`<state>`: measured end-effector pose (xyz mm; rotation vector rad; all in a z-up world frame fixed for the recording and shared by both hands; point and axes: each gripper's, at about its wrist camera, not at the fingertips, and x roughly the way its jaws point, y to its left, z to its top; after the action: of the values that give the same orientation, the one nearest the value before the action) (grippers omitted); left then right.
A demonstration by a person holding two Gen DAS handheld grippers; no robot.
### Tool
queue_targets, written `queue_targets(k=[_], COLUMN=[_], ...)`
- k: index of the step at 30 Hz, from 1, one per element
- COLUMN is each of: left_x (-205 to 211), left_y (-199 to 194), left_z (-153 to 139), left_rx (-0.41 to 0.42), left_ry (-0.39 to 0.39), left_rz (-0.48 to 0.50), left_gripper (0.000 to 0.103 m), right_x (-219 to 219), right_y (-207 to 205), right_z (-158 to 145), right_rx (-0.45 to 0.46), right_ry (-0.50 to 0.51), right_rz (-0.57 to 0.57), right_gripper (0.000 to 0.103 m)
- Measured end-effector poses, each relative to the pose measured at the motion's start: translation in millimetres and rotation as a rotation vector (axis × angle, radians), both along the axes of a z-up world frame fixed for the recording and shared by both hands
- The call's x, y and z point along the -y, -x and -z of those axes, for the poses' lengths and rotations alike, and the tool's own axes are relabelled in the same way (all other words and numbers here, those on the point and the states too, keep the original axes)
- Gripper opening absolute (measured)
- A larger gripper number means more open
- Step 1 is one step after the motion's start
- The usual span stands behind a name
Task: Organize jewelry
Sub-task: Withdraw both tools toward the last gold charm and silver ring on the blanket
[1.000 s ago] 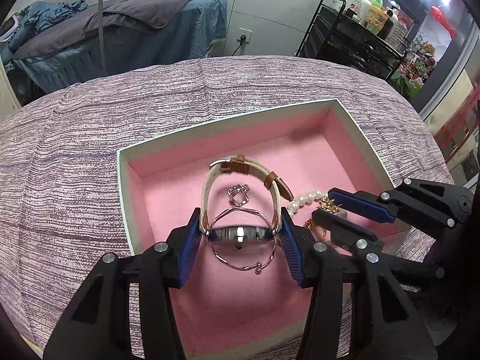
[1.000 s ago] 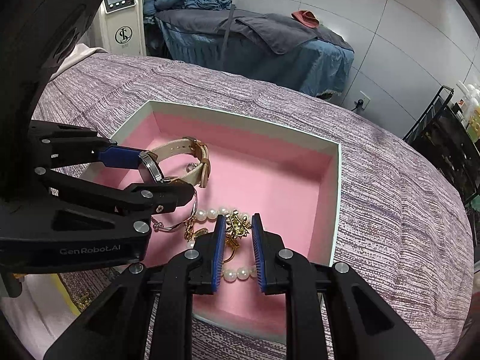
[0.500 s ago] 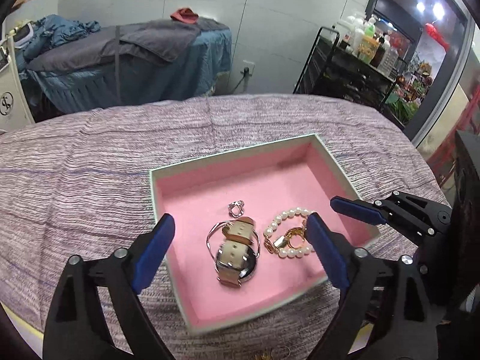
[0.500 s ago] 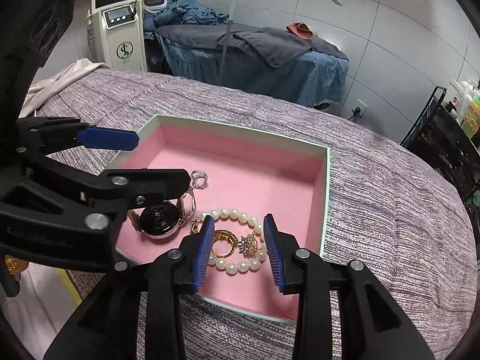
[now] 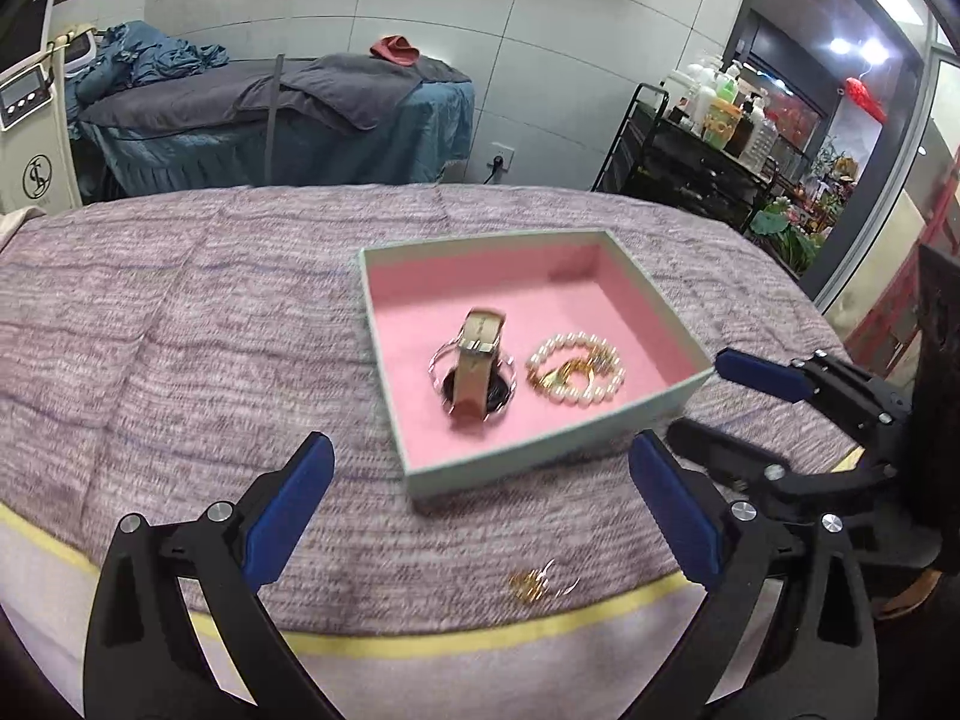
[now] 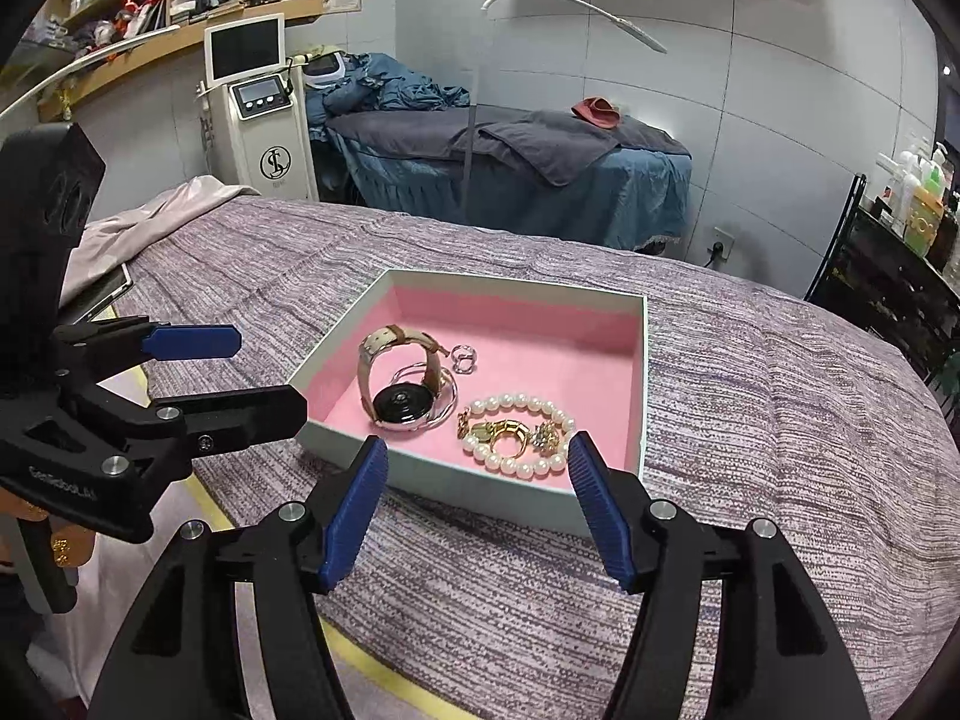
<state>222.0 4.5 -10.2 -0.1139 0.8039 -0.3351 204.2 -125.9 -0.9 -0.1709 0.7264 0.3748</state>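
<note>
A pale green box with a pink lining [image 5: 540, 462] [image 6: 643, 372] sits on the purple bedspread. In it lie a beige-strap watch [image 5: 477, 360] [image 6: 399, 381] on a silver bangle [image 6: 447, 402], a pearl bracelet [image 5: 576, 369] [image 6: 519, 438] with gold pieces inside it, and a small silver ring [image 6: 463, 358]. A small gold piece [image 5: 534, 582] lies on the bedspread near the front edge, outside the box. My left gripper [image 5: 480, 504] is open and empty, in front of the box. My right gripper [image 6: 477, 510] is open and empty, just before the box's near wall.
The bedspread [image 5: 180, 330] ends at a yellow stripe [image 5: 456, 639] near me. A massage bed [image 6: 510, 162], a white machine [image 6: 264, 120] and a black trolley with bottles [image 5: 702, 144] stand behind. A tablet [image 6: 99, 294] lies at the left.
Both grippers let go of the watch and the gold piece, opened wide and pulled back out of the box. The watch now rests on the bangle.
</note>
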Motion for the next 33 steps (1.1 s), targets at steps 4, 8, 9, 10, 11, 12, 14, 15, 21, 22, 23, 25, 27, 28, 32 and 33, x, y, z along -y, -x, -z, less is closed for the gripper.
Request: queue_targets(k=[4, 8, 9, 10, 11, 12, 14, 15, 21, 22, 23, 25, 27, 28, 32, 33], left_x=[-14, -29, -32, -34, -36, -37, -36, -35, -33, -34, -34, -35, -34, -32, -26, -25], left_y=[17, 30, 33, 36, 40, 43, 50, 53, 65, 66, 67, 67, 67, 68, 69, 69], left_z=[12, 24, 27, 30, 32, 33, 36, 37, 49, 51, 53, 54, 56, 57, 60, 61], left_rx=[-0.01, -0.035, -0.041, -0.045, -0.046, -0.044, -0.033, -0.028, -0.043, -0.046, -0.048, -0.05, -0.053, -0.053, -0.062, -0.067], left_ry=[-0.002, 0.012, 0.012, 0.008, 0.002, -0.007, -0.037, -0.05, -0.066, -0.067, -0.07, -0.077, -0.087, -0.095, -0.127, -0.133], left_rz=[-0.022, -0.054, -0.059, -0.065, -0.07, -0.072, -0.075, -0.078, -0.067, -0.069, -0.069, -0.07, -0.059, -0.05, -0.021, -0.014], left_gripper=[0.097, 0.097, 0.097, 0.097, 0.097, 0.097, 0.097, 0.097, 0.097, 0.097, 0.097, 0.097, 0.097, 0.096, 0.085, 0.081], right_x=[-3, -7, -9, -11, -13, -15, -18, -19, -23, -25, -25, -29, -36, -39, -47, -46], right_y=[15, 27, 29, 32, 33, 36, 39, 40, 47, 48, 50, 52, 54, 53, 47, 44], right_z=[7, 17, 19, 22, 24, 26, 30, 32, 44, 46, 48, 49, 51, 51, 59, 61], right_rx=[-0.017, -0.048, -0.053, -0.06, -0.066, -0.071, -0.082, -0.087, -0.125, -0.131, -0.133, -0.134, -0.131, -0.131, -0.149, -0.162], right_ry=[0.015, 0.024, 0.026, 0.03, 0.035, 0.037, 0.042, 0.043, 0.053, 0.056, 0.059, 0.068, 0.09, 0.101, 0.142, 0.142], right_rz=[-0.017, -0.035, -0.04, -0.048, -0.056, -0.061, -0.073, -0.077, -0.095, -0.101, -0.106, -0.124, -0.148, -0.156, -0.158, -0.154], right_gripper=[0.062, 0.063, 0.063, 0.063, 0.063, 0.063, 0.062, 0.062, 0.062, 0.062, 0.062, 0.062, 0.062, 0.062, 0.055, 0.054])
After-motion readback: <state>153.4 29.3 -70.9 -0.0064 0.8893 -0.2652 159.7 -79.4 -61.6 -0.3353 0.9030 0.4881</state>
